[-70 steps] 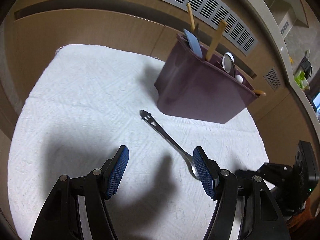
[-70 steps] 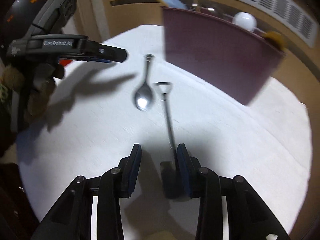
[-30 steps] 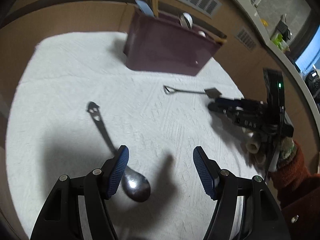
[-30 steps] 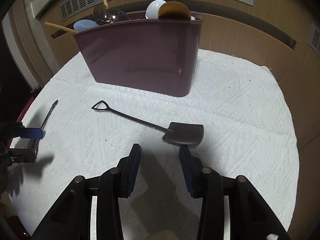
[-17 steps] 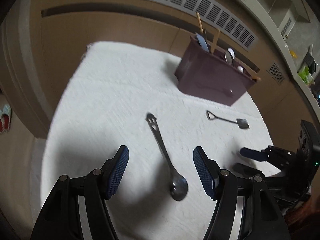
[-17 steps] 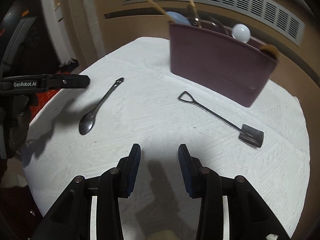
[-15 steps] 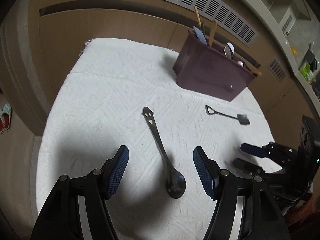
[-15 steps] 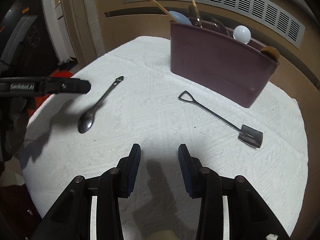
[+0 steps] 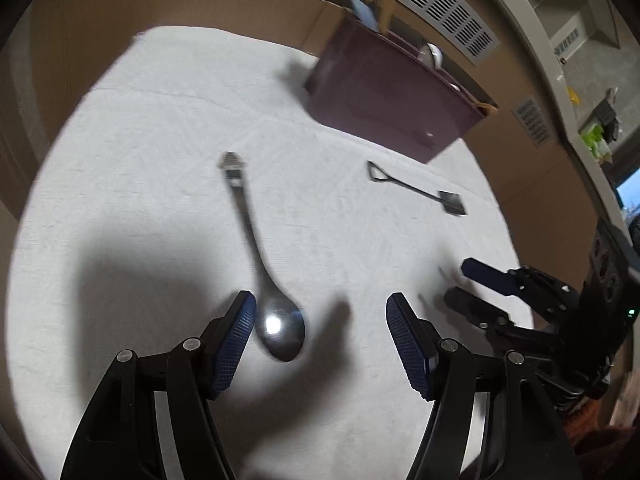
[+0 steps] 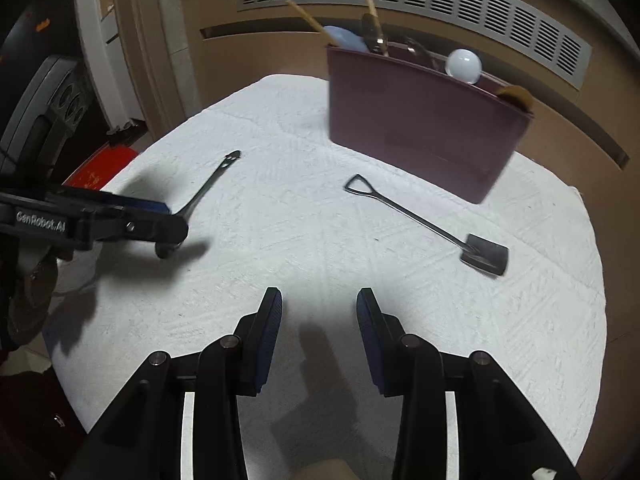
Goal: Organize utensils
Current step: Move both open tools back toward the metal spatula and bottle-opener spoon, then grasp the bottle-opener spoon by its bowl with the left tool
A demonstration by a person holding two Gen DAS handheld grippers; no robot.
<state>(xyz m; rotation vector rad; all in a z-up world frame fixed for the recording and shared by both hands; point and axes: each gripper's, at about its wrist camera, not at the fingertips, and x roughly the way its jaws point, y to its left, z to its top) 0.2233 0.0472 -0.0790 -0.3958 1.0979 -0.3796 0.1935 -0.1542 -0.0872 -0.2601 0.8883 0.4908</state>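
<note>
White-clothed desk bearing a maroon utensil holder at the far edge, shovel-shaped spoon lying before it, steel spoon with its bowl between the wide-open, empty fingers of the left tool; right tool half open, holding nothing.

Steel spoon: flat on white textured cloth, bowl up and nearest left-wrist camera, handle running away toward cut-out tip. Shovel-shaped utensil: dark metal, D-ring grip toward holder, square blade away from it, flat on cloth, well apart from spoon. Maroon utensil holder: upright at far edge of cloth, loaded with wooden handles, pale blue piece, white round-headed piece, metal pieces.
</note>
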